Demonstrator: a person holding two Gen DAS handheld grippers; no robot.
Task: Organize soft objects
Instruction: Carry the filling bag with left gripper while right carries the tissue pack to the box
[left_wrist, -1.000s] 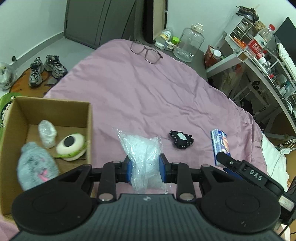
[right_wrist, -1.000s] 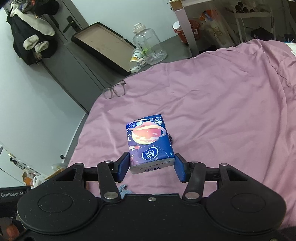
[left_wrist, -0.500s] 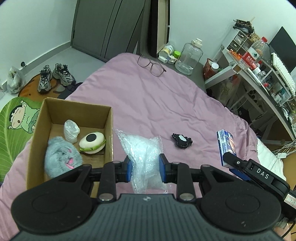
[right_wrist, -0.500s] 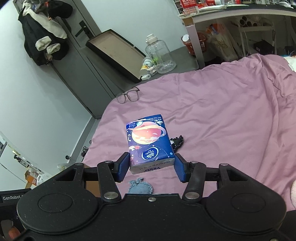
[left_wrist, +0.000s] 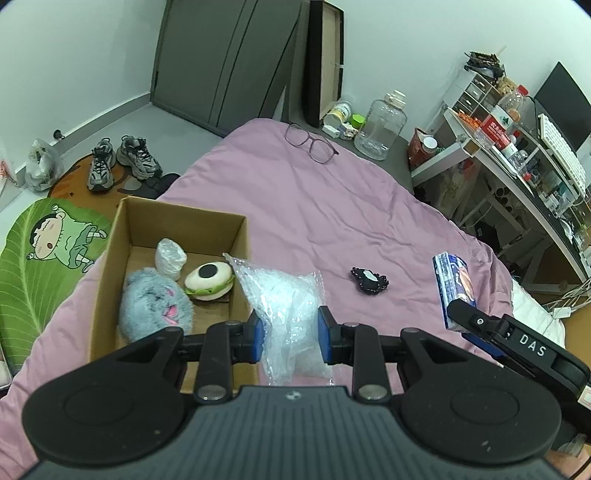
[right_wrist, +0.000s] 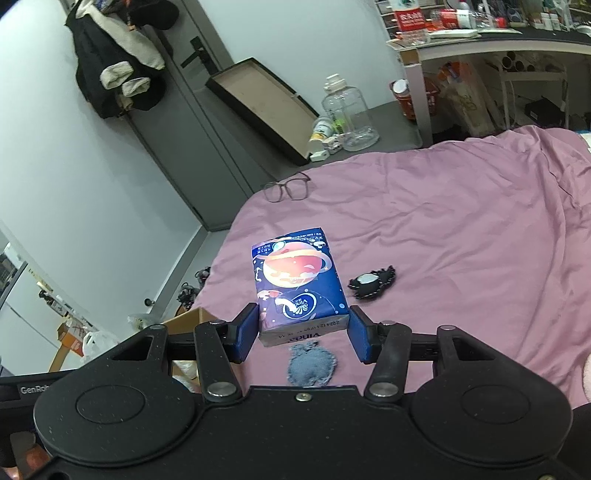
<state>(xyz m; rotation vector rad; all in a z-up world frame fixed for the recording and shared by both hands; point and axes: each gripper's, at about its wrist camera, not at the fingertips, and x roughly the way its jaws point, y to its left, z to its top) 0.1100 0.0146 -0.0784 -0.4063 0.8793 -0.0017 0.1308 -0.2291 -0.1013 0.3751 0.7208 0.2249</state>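
My left gripper (left_wrist: 290, 334) is shut on a clear bubble-wrap bag (left_wrist: 284, 306) and holds it above the pink bed, just right of a cardboard box (left_wrist: 110, 258). The box holds a grey plush (left_wrist: 155, 306), a white-and-green plush (left_wrist: 209, 280) and a small plastic bundle (left_wrist: 170, 256). My right gripper (right_wrist: 303, 332) is shut on a blue tissue pack (right_wrist: 299, 284), which also shows in the left wrist view (left_wrist: 454, 284). A black plush patch (left_wrist: 369, 280) (right_wrist: 371, 282) and a blue denim patch (right_wrist: 312, 363) lie on the bed.
Glasses (left_wrist: 312, 142) lie at the bed's far end. A clear jug (left_wrist: 380, 127) and small containers stand on the floor beyond. A cluttered desk (left_wrist: 517, 147) is at the right. Shoes (left_wrist: 122, 162) and a green mat (left_wrist: 40, 254) are on the floor at the left.
Both grippers have risen and pulled back with their loads held. The box, now wholly in view, sits further from the left camera. The denim patch has come into the right view.
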